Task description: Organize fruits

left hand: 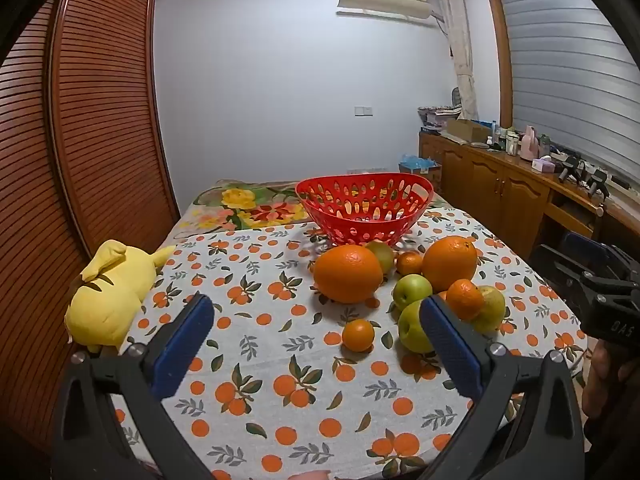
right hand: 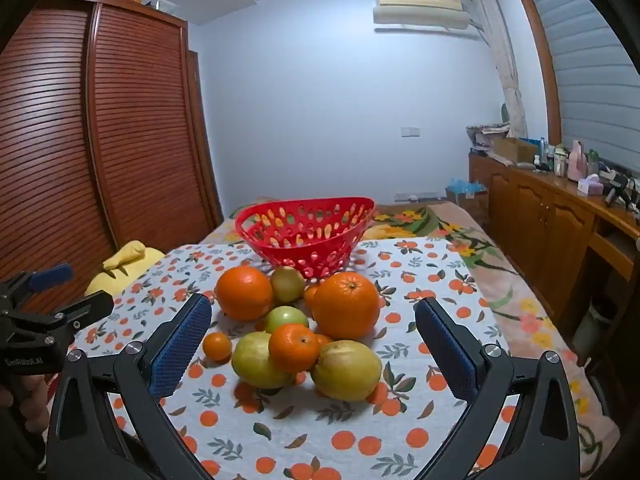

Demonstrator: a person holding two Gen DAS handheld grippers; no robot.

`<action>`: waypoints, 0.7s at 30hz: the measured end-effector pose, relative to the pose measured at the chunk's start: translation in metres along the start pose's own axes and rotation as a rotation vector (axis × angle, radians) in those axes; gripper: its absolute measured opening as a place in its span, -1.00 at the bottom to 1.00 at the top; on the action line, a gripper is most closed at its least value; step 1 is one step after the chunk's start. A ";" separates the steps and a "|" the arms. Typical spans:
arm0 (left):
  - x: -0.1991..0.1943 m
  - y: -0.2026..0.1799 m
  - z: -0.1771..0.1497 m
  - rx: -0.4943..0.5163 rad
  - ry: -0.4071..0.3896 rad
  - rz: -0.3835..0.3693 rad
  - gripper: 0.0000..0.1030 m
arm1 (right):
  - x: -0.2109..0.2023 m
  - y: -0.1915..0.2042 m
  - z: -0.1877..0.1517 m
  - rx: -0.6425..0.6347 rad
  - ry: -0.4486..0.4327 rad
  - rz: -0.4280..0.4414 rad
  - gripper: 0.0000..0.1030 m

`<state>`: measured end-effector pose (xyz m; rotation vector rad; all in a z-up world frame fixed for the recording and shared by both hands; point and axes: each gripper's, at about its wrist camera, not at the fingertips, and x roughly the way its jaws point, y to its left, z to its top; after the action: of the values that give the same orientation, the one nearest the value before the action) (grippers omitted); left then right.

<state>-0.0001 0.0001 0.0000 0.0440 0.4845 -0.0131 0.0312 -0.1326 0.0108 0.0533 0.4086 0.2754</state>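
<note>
A pile of fruit lies on the orange-print tablecloth (left hand: 256, 360) in front of an empty red perforated basket (left hand: 364, 204) (right hand: 308, 232). It holds two big oranges (left hand: 347, 274) (right hand: 346, 306), small tangerines (left hand: 358, 335) (right hand: 294, 347), green apples (left hand: 412, 291) (right hand: 286, 318) and yellow-green pears (right hand: 346, 370). My left gripper (left hand: 316, 340) hovers open, short of the pile and a little left of it. My right gripper (right hand: 314, 344) is open too, its blue pads (right hand: 182, 346) standing wide on either side of the pile, touching nothing.
A yellow plush toy (left hand: 106, 292) lies at the table's left edge. A louvred wooden wardrobe (left hand: 92, 128) stands on the left. A wooden sideboard (left hand: 516, 184) with bottles and clutter runs along the right wall. A floral bedspread (left hand: 244, 204) lies behind the basket.
</note>
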 end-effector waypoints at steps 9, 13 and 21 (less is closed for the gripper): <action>-0.001 -0.001 0.001 -0.001 -0.002 0.000 1.00 | -0.001 0.002 0.000 -0.009 0.002 -0.002 1.00; 0.000 -0.001 0.001 0.000 -0.002 -0.001 1.00 | -0.002 -0.001 0.000 -0.007 0.001 -0.003 1.00; -0.002 0.003 -0.001 -0.003 -0.006 0.000 1.00 | -0.004 0.001 0.000 -0.014 0.001 -0.003 1.00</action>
<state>-0.0018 0.0037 0.0003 0.0407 0.4783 -0.0123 0.0280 -0.1328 0.0127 0.0385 0.4074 0.2750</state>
